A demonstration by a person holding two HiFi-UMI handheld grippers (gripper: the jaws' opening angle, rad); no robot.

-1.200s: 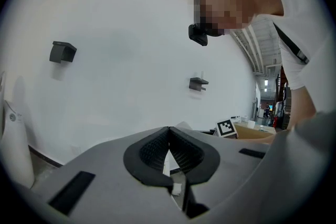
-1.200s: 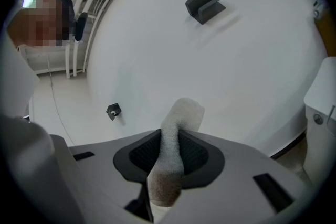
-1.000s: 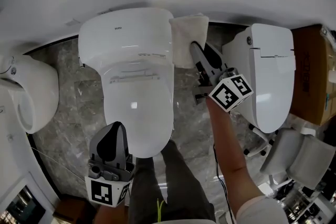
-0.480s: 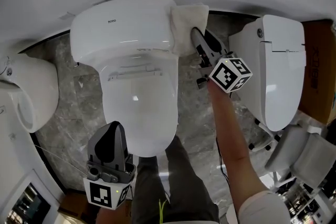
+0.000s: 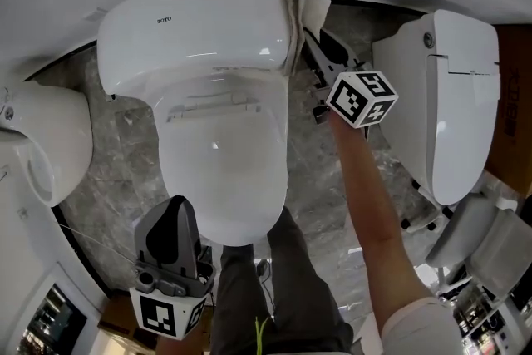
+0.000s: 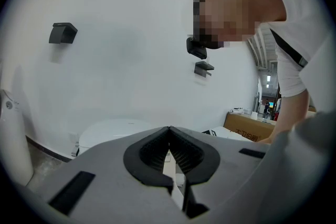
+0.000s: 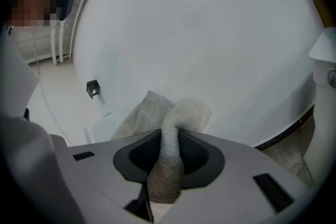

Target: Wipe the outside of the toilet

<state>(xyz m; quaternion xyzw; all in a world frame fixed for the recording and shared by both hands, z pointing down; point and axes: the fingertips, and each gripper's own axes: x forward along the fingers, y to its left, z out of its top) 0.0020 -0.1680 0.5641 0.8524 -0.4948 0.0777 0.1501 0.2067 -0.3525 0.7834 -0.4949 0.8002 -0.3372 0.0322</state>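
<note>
A white toilet (image 5: 220, 96) with its lid down fills the middle of the head view, its tank end against the white wall. My right gripper (image 5: 309, 41) is shut on a beige cloth (image 5: 304, 11) and presses it against the right side of the toilet's tank end. In the right gripper view the cloth (image 7: 170, 128) is pinched between the jaws and folds out toward the wall. My left gripper (image 5: 177, 216) hovers at the toilet's front end, jaws closed together on nothing; in its own view my left gripper (image 6: 169, 150) points at the toilet (image 6: 113, 131).
A second white toilet (image 5: 453, 104) stands to the right, and a white fixture (image 5: 37, 150) to the left. Grey marble floor (image 5: 116, 170) lies between them. A cardboard box (image 5: 511, 112) sits far right. The person's legs (image 5: 283, 287) stand at the toilet's front.
The right gripper has carried the cloth from the tank's right top corner further back along its right side. The head view has shifted toward the toilet. The left gripper has held its place.
</note>
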